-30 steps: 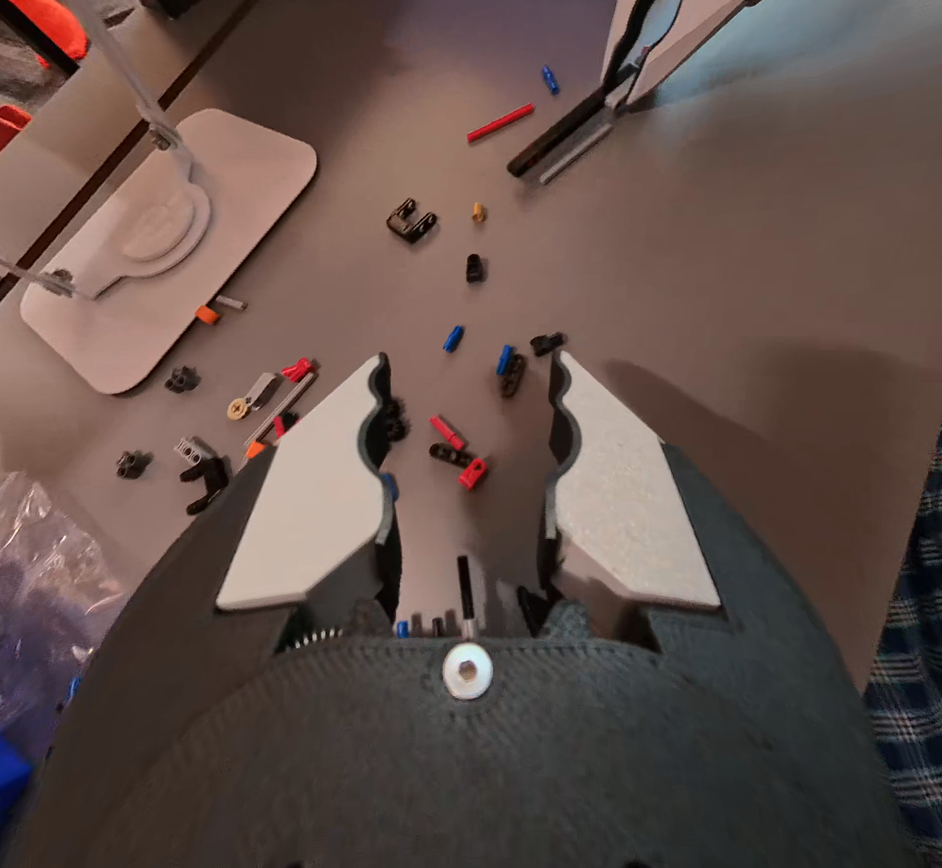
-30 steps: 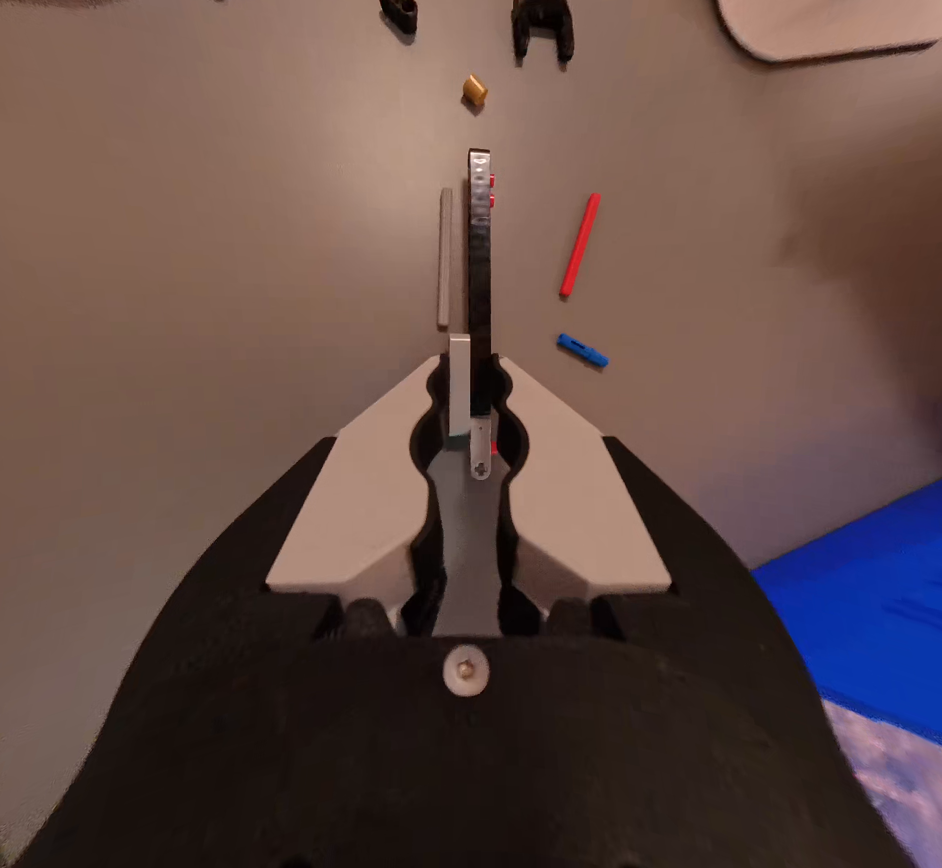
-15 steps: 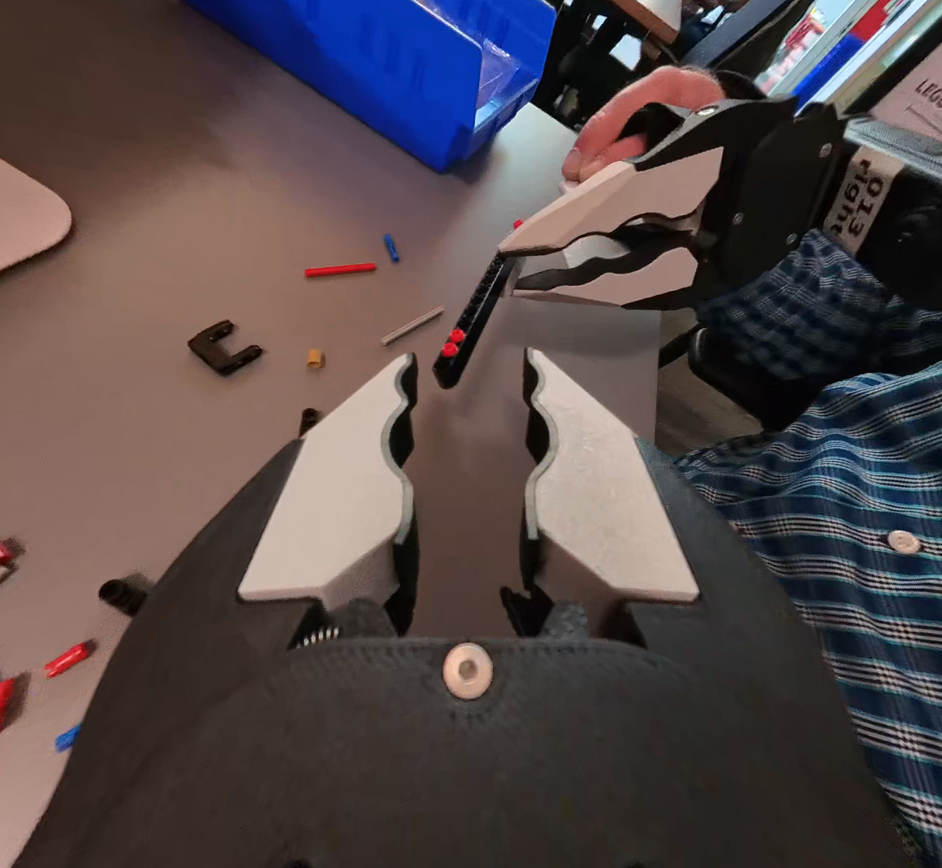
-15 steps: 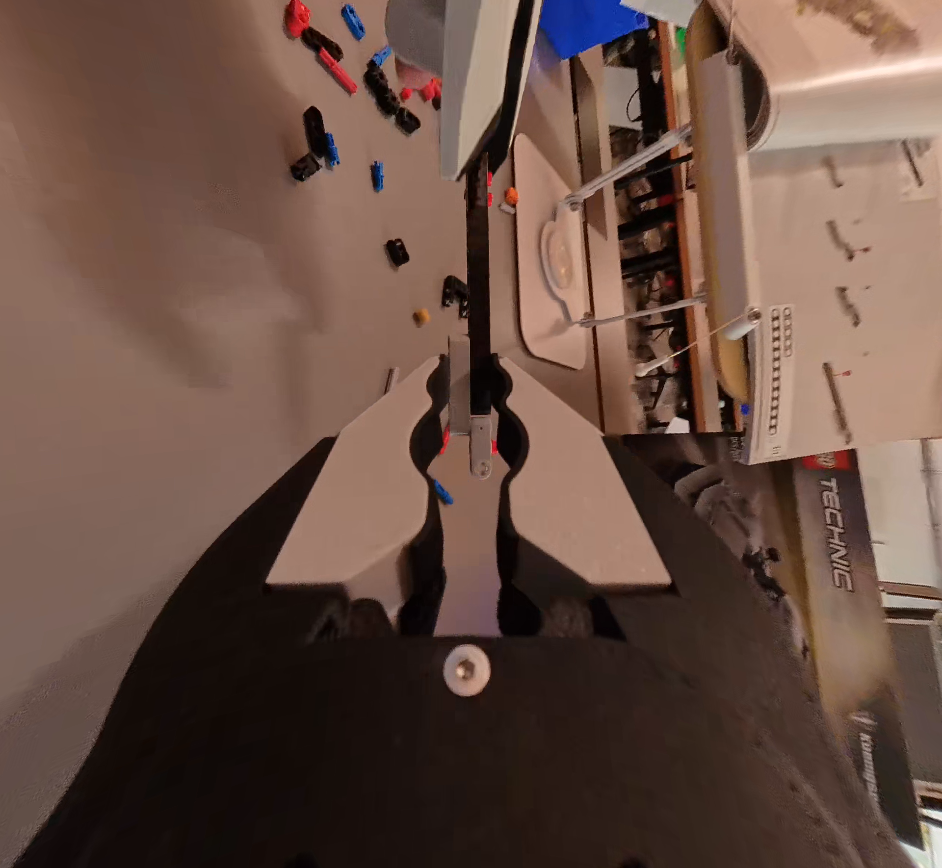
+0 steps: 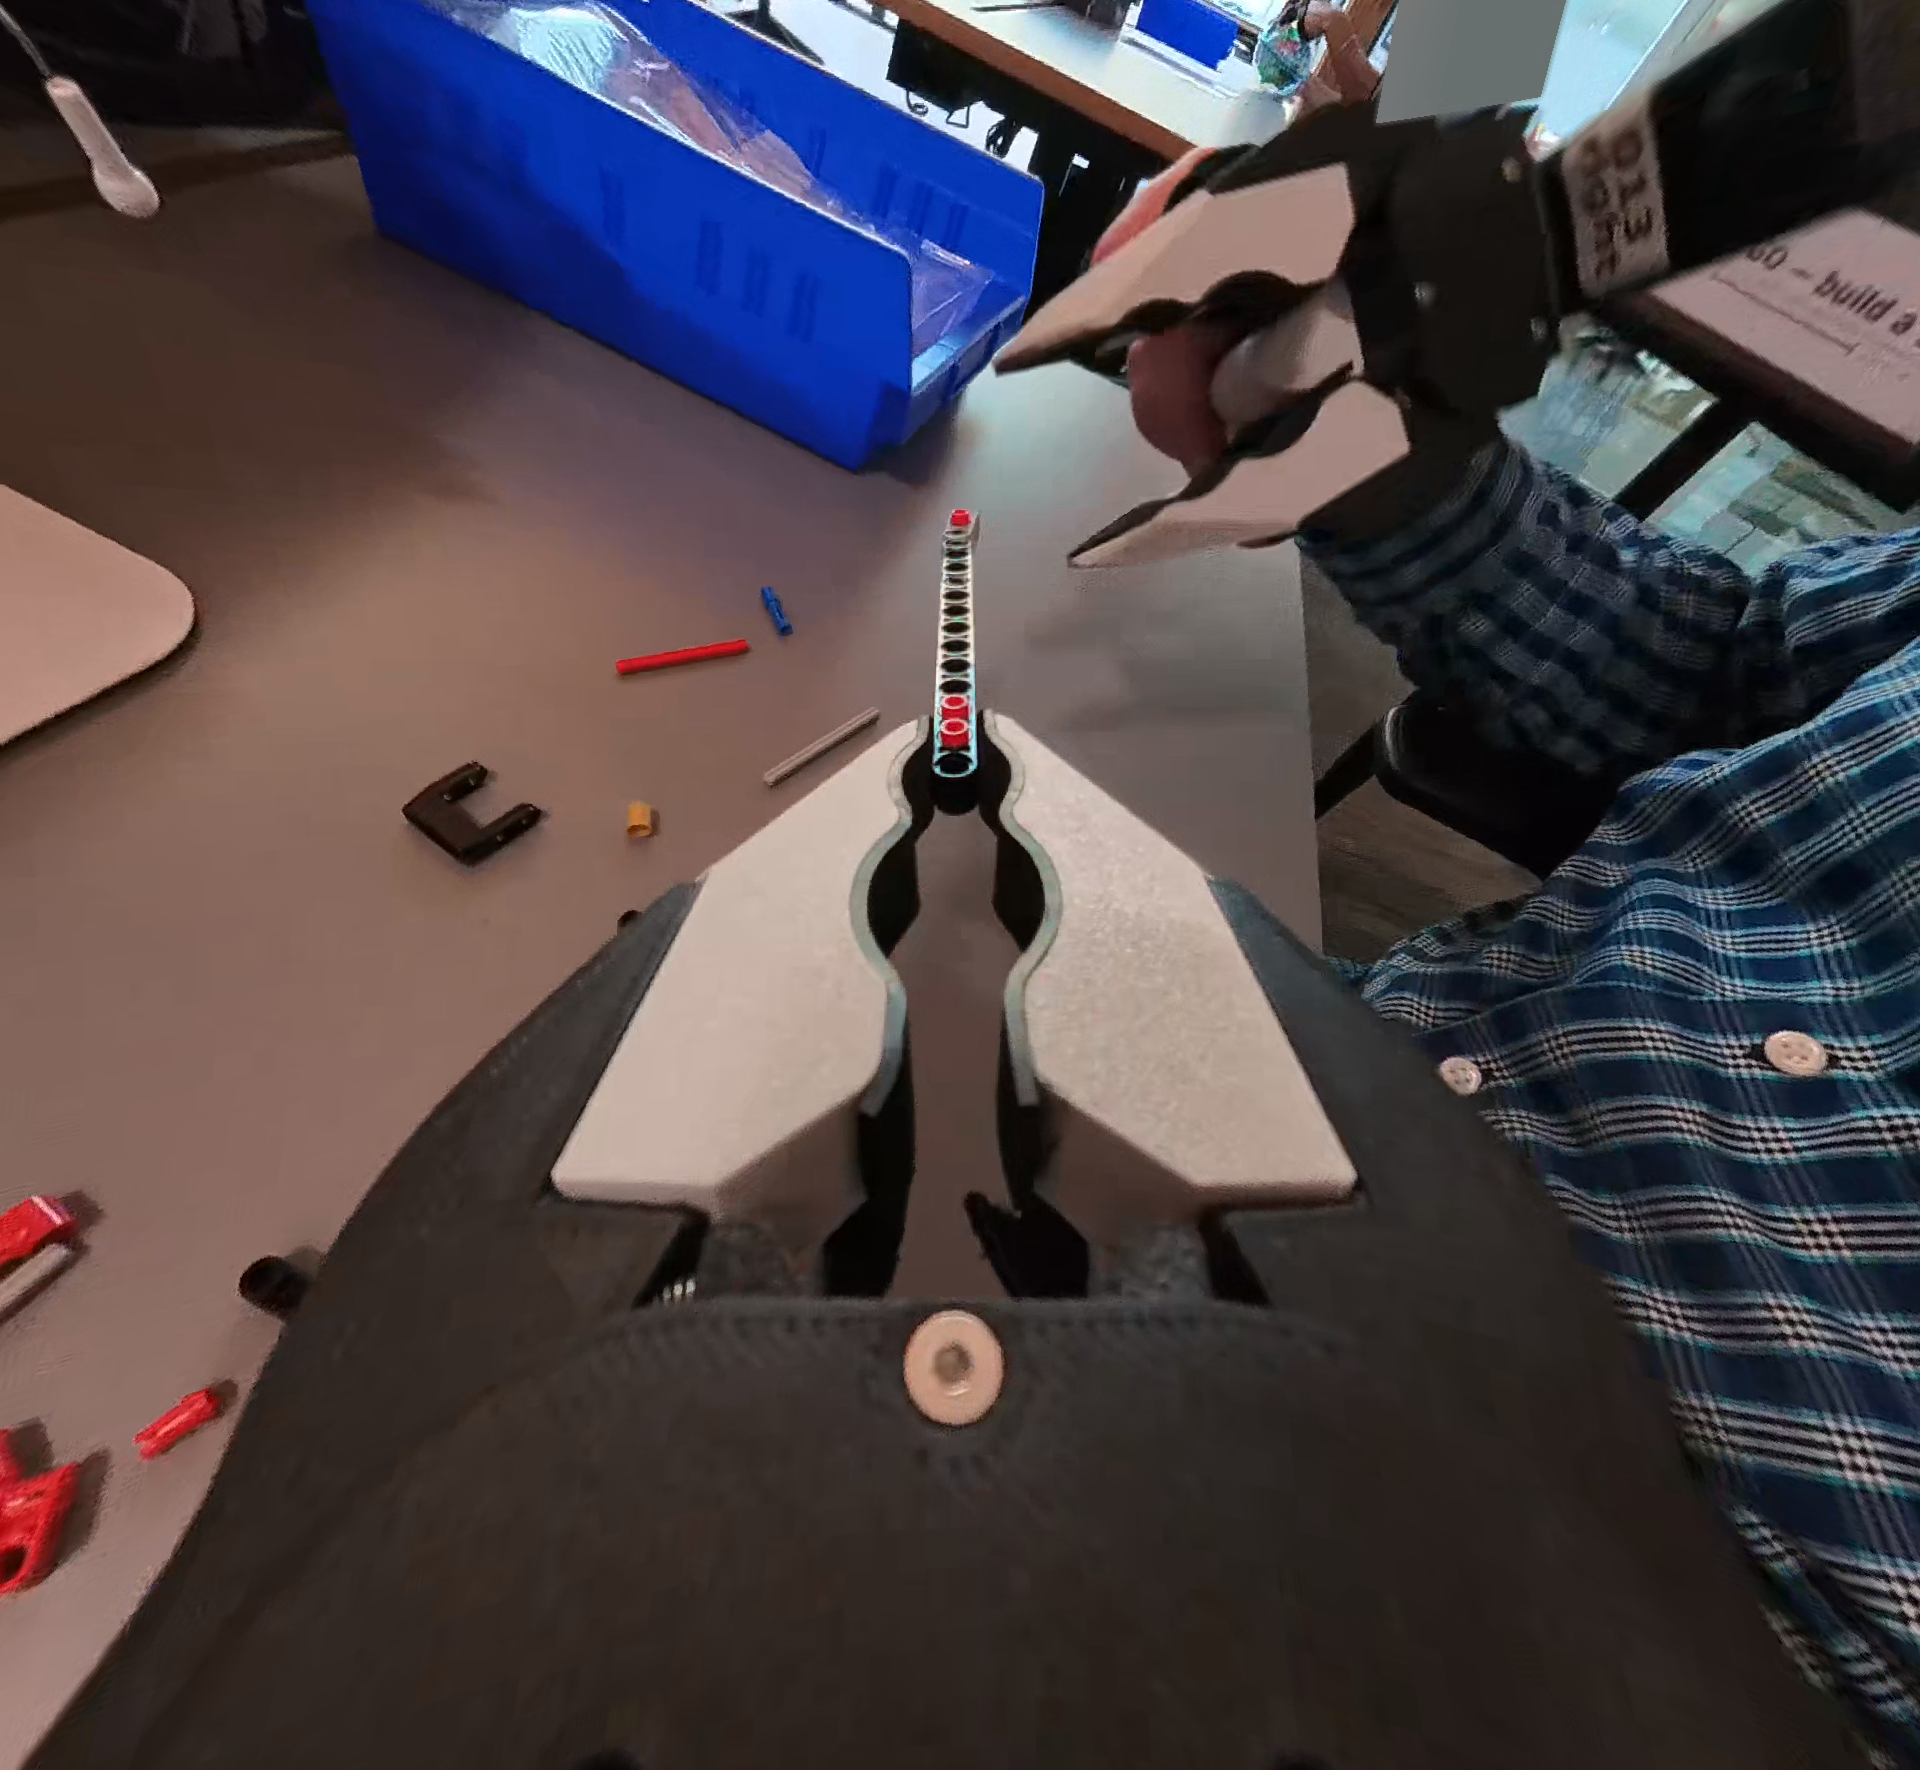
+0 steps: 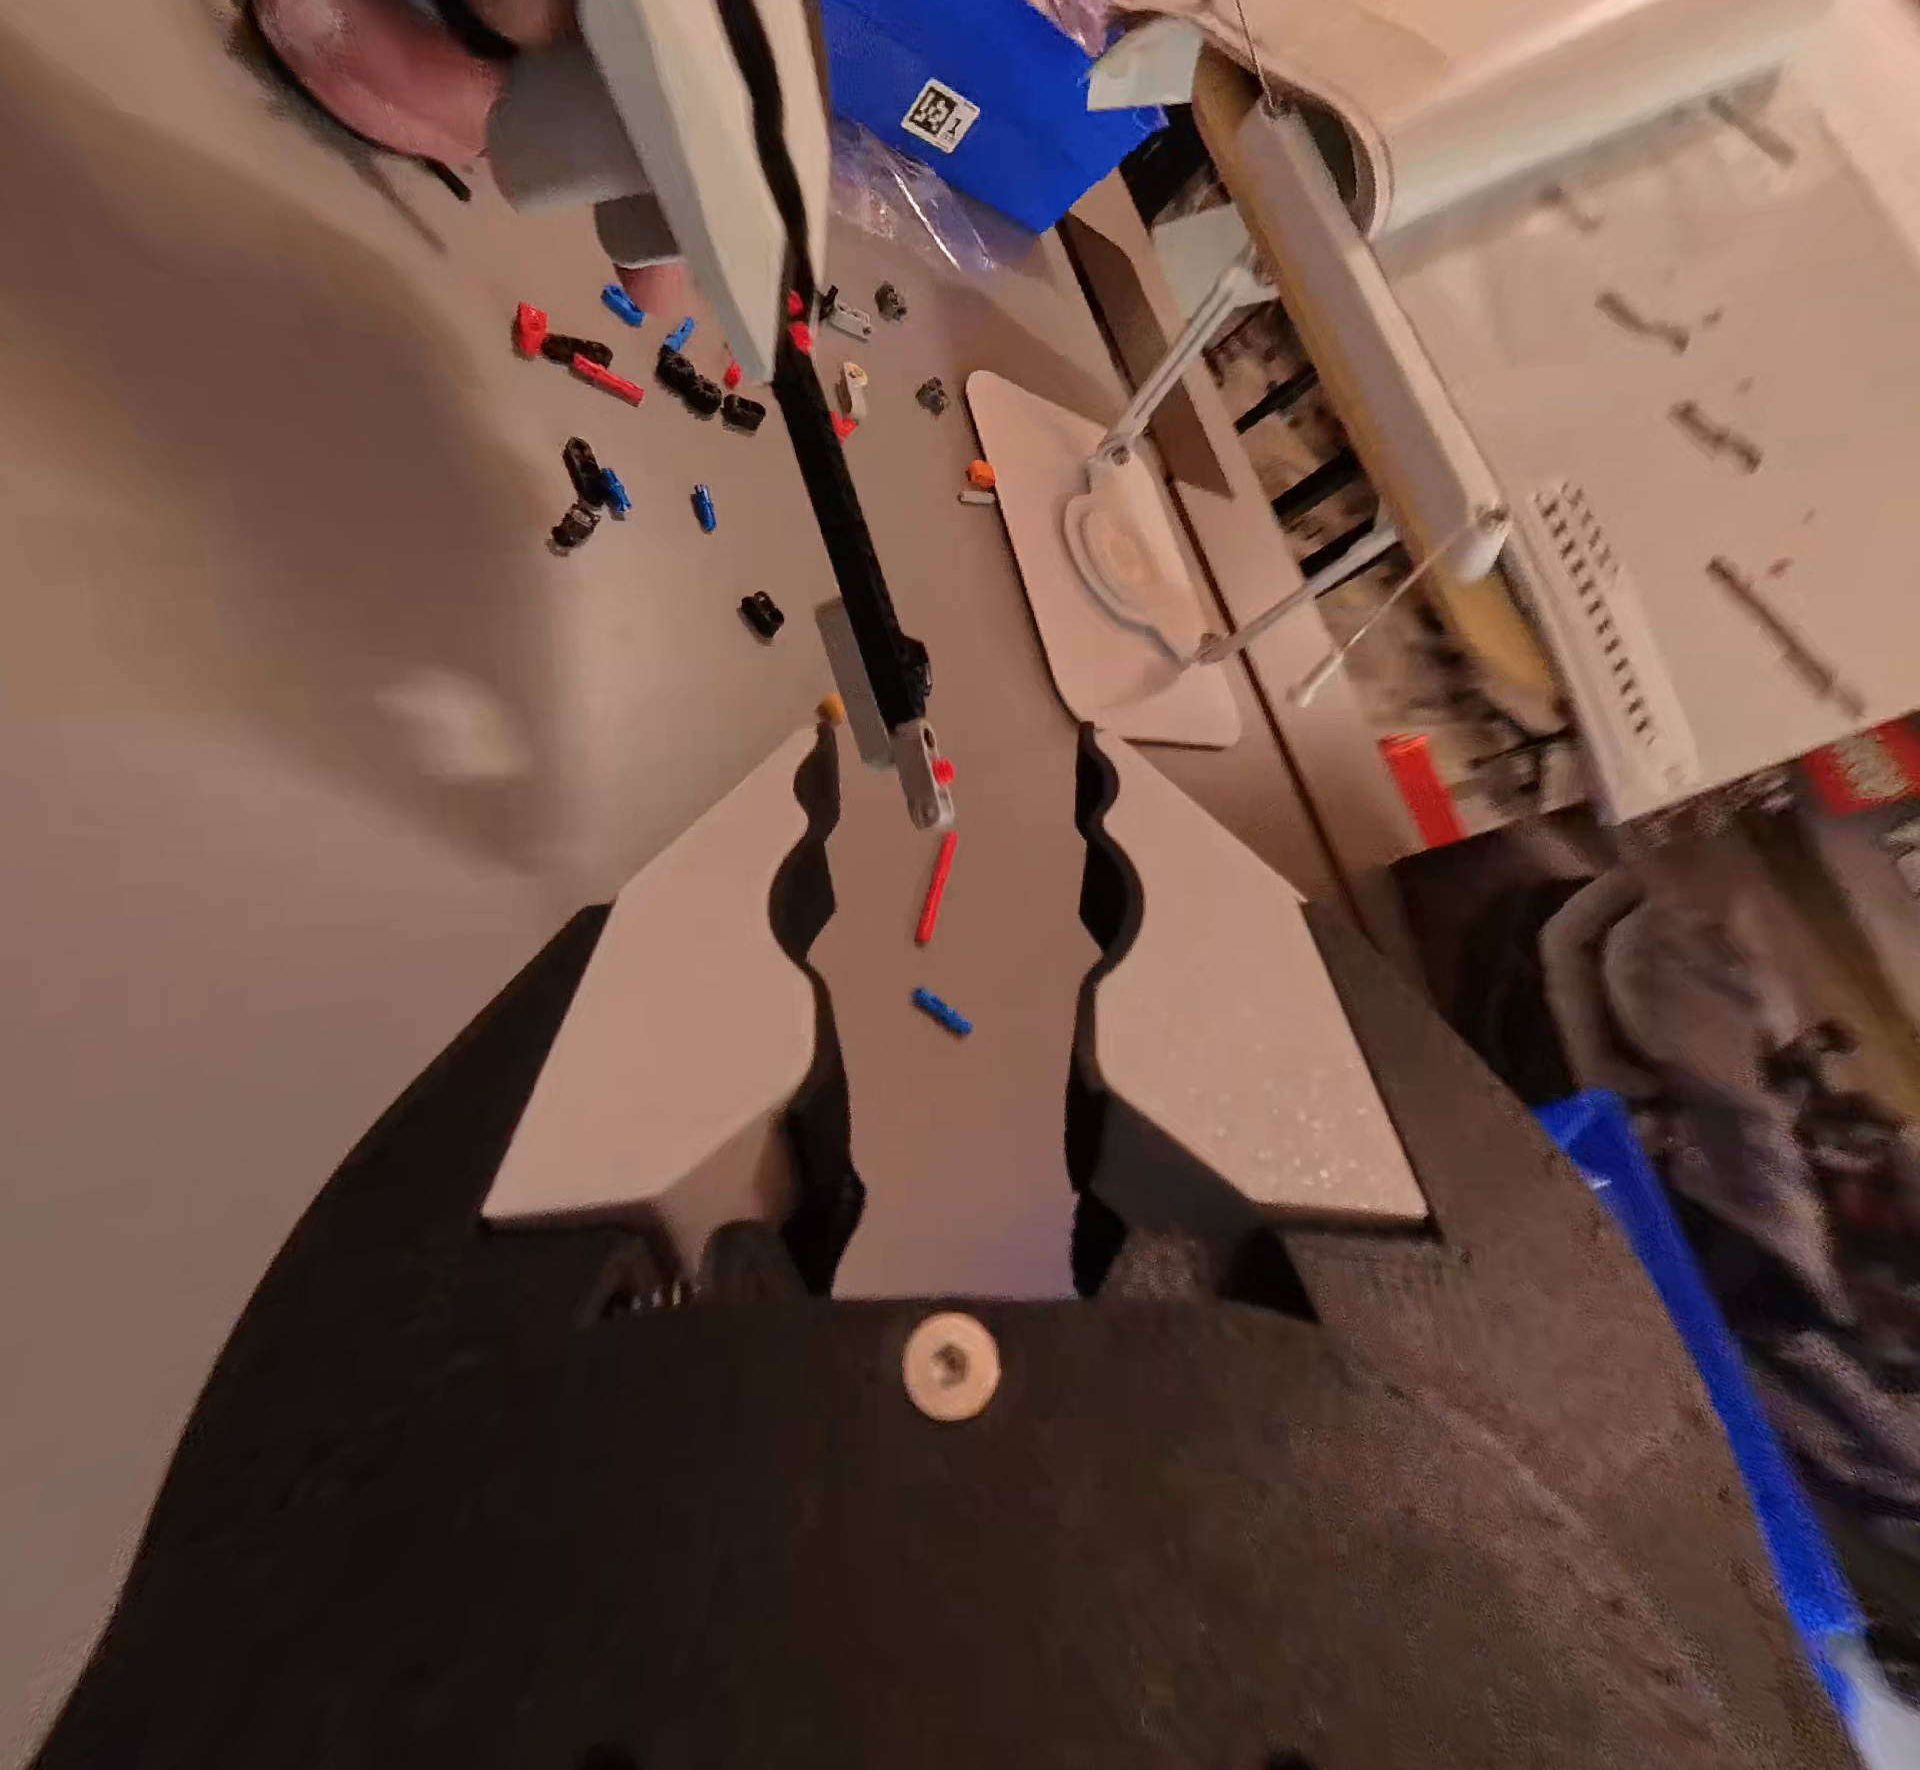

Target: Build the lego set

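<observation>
1. The left gripper has its jaws drawn in on one end of the long black beam, which sticks out above the grey table.
2. Loose red axle and blue pin lie on the table left of the beam.
3. The right gripper gapes wide, holding nothing; the beam's grey-tipped end hangs, I think, just short of its fingertips.

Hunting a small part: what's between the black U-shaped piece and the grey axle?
One tan bush, shown in the left wrist view.
</observation>
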Demonstrator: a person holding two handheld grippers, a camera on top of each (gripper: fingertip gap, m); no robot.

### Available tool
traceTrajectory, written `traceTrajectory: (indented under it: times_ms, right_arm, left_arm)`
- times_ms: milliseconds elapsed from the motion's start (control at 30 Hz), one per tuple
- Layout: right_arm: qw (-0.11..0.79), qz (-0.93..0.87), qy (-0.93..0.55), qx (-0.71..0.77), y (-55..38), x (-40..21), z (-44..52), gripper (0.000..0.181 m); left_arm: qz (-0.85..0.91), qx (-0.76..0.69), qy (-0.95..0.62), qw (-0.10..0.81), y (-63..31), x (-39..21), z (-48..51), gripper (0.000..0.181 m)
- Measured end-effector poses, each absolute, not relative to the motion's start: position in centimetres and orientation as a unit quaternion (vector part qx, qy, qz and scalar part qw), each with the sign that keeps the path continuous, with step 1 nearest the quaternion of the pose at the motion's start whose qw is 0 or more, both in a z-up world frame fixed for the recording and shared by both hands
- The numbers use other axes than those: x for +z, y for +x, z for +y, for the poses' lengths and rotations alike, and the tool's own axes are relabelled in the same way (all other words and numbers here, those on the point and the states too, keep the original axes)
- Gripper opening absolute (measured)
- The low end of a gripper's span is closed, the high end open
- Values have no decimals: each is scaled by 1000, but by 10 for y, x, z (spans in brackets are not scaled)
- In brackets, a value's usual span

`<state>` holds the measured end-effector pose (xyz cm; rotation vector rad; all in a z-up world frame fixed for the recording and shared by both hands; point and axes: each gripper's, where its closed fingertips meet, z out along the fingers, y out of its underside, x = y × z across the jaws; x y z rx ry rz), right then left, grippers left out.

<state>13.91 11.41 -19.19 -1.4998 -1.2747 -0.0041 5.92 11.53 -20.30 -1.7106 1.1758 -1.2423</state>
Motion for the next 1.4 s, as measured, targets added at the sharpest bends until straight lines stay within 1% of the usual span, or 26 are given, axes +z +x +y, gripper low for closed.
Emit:
traceTrajectory:
  times_ms: [33, 133, 300, 567, 600, 900, 1033, 1100, 1200, 1333, 1400]
  right_arm:
    - [545, -530, -649, 25, 143, -193, 113, 45]
    - [515, -525, -672, 85, 145, -202, 109, 42]
    - [451, -556, -687, 124, 139, -227, 103, 42]
    - [423, -567, -652, 271, 131, -221, 83, 8]
    - [419, -570, -648, 282, 131, -221, 81, 7]
    - [368, -618, -600, 351, 128, -221, 53, 6]
    - [344, -612, -618, 354, 128, -224, 53, 6]
    - [347, -602, -631, 344, 132, -224, 58, 24]
    - [350, -598, -636, 339, 134, -221, 54, 38]
    - [336, -617, -635, 321, 126, -223, 45, 34]
    - [333, -626, -631, 315, 120, -223, 42, 26]
  left_arm:
    - [457, -476, -661, 357, 59, -203, 115, 5]
    - [469, -472, -652, 364, 60, -202, 113, 5]
    - [513, -452, -624, 379, 61, -199, 101, 5]
    - [557, -458, -585, 372, 60, -197, 84, 5]
    - [561, -457, -581, 373, 60, -196, 83, 5]
    - [608, -464, -538, 353, 58, -195, 65, 5]
    - [611, -463, -538, 350, 59, -196, 65, 5]
    - [610, -466, -538, 349, 60, -196, 62, 5]
    - [620, -448, -539, 354, 62, -200, 61, 5]
    - [636, -432, -533, 354, 66, -203, 55, 5]
    - [640, -429, -530, 355, 68, -203, 51, 5]
